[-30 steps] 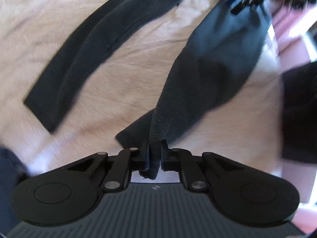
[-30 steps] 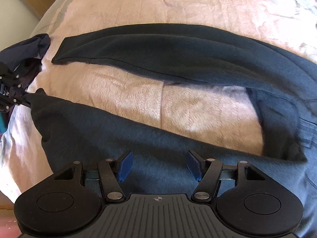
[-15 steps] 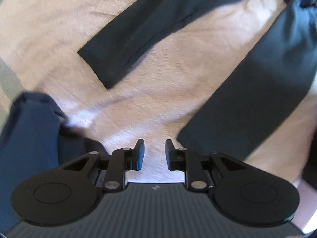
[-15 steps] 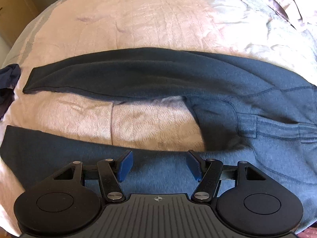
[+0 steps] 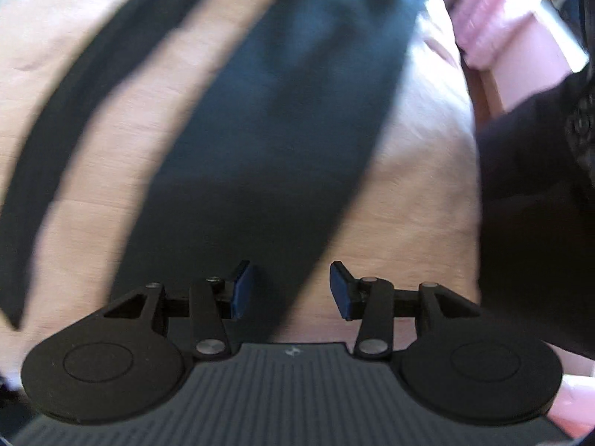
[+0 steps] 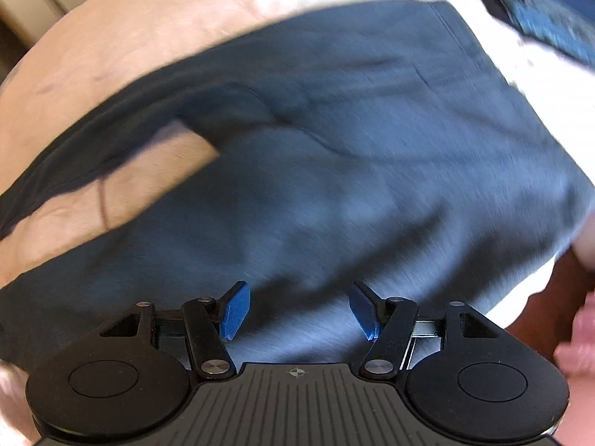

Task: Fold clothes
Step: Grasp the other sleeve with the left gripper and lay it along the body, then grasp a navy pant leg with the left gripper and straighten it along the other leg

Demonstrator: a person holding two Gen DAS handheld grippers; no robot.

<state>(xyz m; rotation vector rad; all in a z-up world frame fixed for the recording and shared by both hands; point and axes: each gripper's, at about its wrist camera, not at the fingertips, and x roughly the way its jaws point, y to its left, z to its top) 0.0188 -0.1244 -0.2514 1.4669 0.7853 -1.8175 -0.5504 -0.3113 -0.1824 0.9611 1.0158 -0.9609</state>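
Observation:
Dark blue trousers (image 6: 334,171) lie spread flat on a pink bedspread (image 6: 122,41). In the left wrist view the two legs (image 5: 267,126) run away from me with a strip of bedspread between them. My left gripper (image 5: 286,290) is open and empty, low over the end of the near leg. My right gripper (image 6: 297,310) is open and empty, low over the seat and waist part of the trousers. Both views are blurred by motion.
A dark garment or sleeve (image 5: 531,200) fills the right side of the left wrist view. Another blue item (image 6: 546,18) lies at the top right of the right wrist view. The bed's edge and pink fabric (image 5: 494,33) show at the upper right.
My left gripper let go of the trouser leg, opened wide, and swung back over the leg end. My right gripper moved along the trousers toward the waist, staying open.

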